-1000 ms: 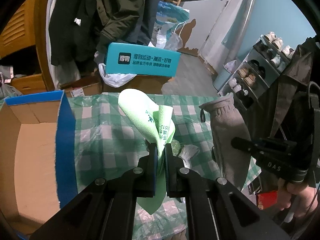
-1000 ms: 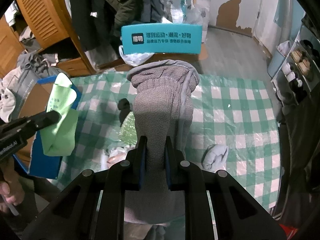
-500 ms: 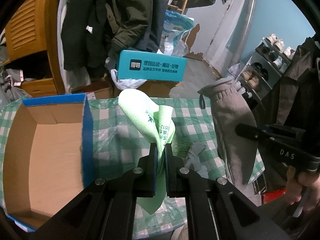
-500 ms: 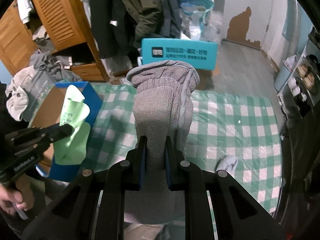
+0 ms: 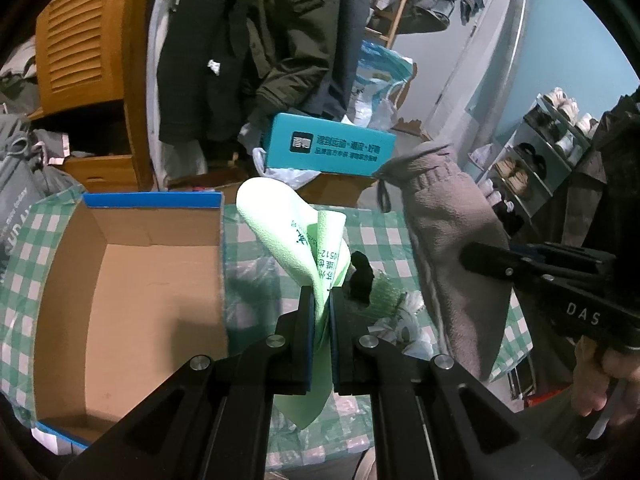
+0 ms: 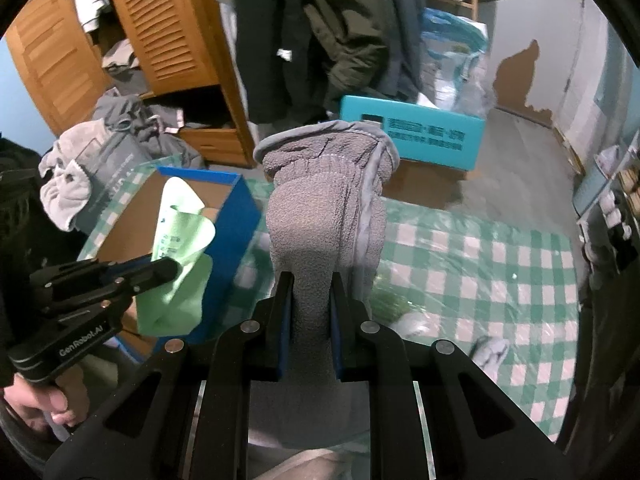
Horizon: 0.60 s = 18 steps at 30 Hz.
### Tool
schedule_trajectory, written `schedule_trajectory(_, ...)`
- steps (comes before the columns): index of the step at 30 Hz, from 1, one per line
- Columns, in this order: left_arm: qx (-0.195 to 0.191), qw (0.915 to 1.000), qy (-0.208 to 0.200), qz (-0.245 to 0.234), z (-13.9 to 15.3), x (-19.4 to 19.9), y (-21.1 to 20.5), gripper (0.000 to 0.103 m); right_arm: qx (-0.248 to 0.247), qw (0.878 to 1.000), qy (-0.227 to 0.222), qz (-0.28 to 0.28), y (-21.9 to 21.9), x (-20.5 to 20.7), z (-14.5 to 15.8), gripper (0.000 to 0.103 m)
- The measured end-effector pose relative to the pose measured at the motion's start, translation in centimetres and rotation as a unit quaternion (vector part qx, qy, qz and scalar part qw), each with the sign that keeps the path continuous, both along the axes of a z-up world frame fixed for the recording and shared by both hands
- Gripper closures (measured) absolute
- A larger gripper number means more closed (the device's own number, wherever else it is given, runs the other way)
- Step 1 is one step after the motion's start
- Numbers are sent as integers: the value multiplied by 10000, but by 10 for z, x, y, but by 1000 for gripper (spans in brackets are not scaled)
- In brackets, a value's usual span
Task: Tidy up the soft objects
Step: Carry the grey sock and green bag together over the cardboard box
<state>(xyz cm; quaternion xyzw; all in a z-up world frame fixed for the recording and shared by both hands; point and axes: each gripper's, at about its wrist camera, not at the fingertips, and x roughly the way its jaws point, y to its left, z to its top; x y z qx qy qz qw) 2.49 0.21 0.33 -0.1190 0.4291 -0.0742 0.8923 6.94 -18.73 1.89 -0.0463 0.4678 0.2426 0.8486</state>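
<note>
Left hand-held gripper (image 5: 320, 300) clamping green cloth (image 5: 292, 236); right hand-held gripper (image 6: 307, 284) clamping grey fleece glove (image 6: 324, 208); open cardboard box (image 5: 132, 304) sitting at nine o'clock on checkered counter (image 6: 480, 264).

Cloth (image 5: 298, 240) light green, dark print. Glove (image 6: 324, 216) grey fleece. Box (image 5: 132, 280) brown inside, blue edges. Table cover (image 6: 480, 256) green-white check. Carton (image 5: 332, 148) teal, white lettering. Grippers black, blue pads.

The open box (image 5: 120, 288) sits on the surface (image 6: 480, 264) at the left. The cloth (image 5: 296, 236) hangs just right of it, the sock (image 5: 452, 240) further right, small bundles (image 5: 396, 320) lying between them below.
</note>
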Motion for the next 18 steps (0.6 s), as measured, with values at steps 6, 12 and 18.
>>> schedule_trajectory(6, 8, 9999, 28, 167, -3, -2, 21, 96, 113, 9996, 88, 238, 33, 3, -1, 89)
schedule_trajectory(12, 60, 9994, 47, 339, -5, -5, 43, 97, 106, 9989, 129, 443, 66, 5, -2, 89)
schedule_trajectory(18, 13, 9984, 86, 556, -7, -9, 65, 96, 102, 9977, 198, 640, 97, 8, -3, 89)
